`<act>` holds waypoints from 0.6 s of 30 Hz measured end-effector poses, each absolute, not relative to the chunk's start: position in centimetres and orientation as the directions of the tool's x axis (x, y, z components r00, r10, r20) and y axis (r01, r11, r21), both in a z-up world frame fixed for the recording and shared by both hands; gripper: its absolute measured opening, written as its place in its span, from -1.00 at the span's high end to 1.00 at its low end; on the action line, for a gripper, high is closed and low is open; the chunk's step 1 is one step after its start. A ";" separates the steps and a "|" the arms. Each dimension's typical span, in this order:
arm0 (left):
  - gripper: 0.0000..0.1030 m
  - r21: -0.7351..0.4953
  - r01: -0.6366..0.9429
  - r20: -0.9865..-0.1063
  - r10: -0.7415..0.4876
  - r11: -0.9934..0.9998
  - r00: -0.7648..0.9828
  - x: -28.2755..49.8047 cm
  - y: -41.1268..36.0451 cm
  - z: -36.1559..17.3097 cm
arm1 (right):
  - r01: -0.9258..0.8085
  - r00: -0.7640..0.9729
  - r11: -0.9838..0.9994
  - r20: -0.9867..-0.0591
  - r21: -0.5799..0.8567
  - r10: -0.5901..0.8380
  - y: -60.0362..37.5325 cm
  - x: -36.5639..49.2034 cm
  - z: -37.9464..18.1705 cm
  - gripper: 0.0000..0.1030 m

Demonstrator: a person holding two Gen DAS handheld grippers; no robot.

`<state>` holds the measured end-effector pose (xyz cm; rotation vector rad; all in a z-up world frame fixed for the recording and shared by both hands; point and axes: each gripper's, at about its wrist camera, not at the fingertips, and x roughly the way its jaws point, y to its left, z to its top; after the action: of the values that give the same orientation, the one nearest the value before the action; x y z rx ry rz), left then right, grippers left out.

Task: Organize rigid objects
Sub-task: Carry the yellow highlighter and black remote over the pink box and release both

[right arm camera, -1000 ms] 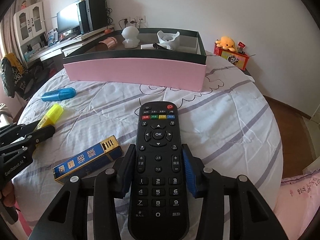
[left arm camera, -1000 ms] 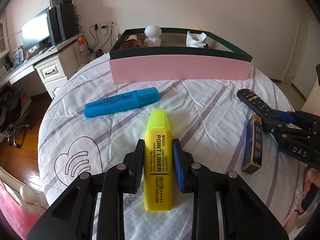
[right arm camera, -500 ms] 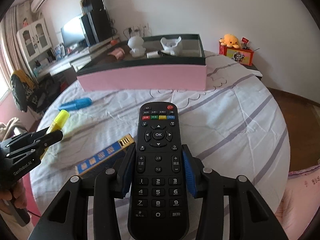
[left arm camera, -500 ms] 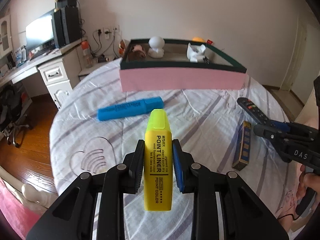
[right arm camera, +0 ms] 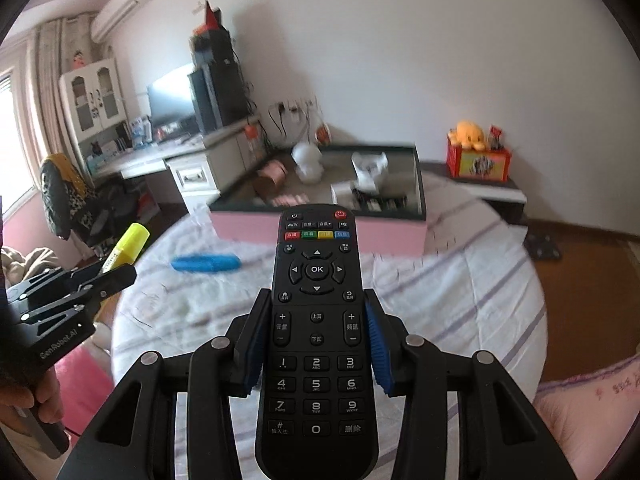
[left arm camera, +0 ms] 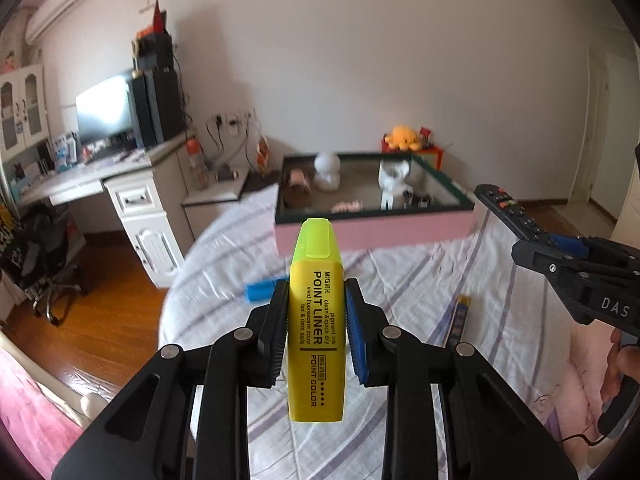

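My left gripper [left arm camera: 316, 308] is shut on a yellow highlighter [left arm camera: 317, 320] and holds it well above the bed, pointing at the pink box [left arm camera: 372, 232]. My right gripper [right arm camera: 316, 320] is shut on a black remote control [right arm camera: 316, 332], also lifted and facing the pink box [right arm camera: 320, 234]. A blue highlighter [right arm camera: 206, 263] lies on the white striped bedspread; the left wrist view shows only its end [left arm camera: 260, 291]. A blue and gold box [left arm camera: 460, 316] lies on the bed at the right. Each gripper shows in the other's view.
The pink box holds a white figurine [left arm camera: 327, 170], a white holder [left arm camera: 394, 178] and small items. A white desk [left arm camera: 132, 200] with a monitor stands left. An orange plush [right arm camera: 470, 134] sits on a red box. Wooden floor [left arm camera: 96, 320] surrounds the bed.
Both grippers have risen high above the bed with the highlighter and the remote still held. The view now looks down into the pink box from farther back.
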<state>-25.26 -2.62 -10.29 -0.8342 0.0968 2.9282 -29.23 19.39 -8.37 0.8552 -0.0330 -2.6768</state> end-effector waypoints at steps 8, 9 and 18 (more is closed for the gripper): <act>0.48 0.044 -0.081 -0.411 0.056 -0.996 -0.910 -21.7 -3.7 -5.4 | 0.356 -0.813 -0.932 -0.469 0.068 -0.345 17.4 -26.2 -3.6 0.14; 0.48 0.043 -0.082 -0.400 0.058 -0.996 -0.915 -21.3 -3.8 -4.9 | 0.360 -0.816 -0.931 -0.462 0.065 -0.348 17.2 -26.0 -3.3 0.14; 0.48 0.044 -0.061 -0.323 0.043 -0.997 -0.945 -19.0 -4.9 -2.1 | 0.389 -0.843 -0.921 -0.395 0.021 -0.365 15.6 -23.7 -0.2 0.14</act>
<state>-19.02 -4.88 -2.11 -0.5038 0.0825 3.0462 -23.72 15.60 -0.23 0.5595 0.0834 -2.6873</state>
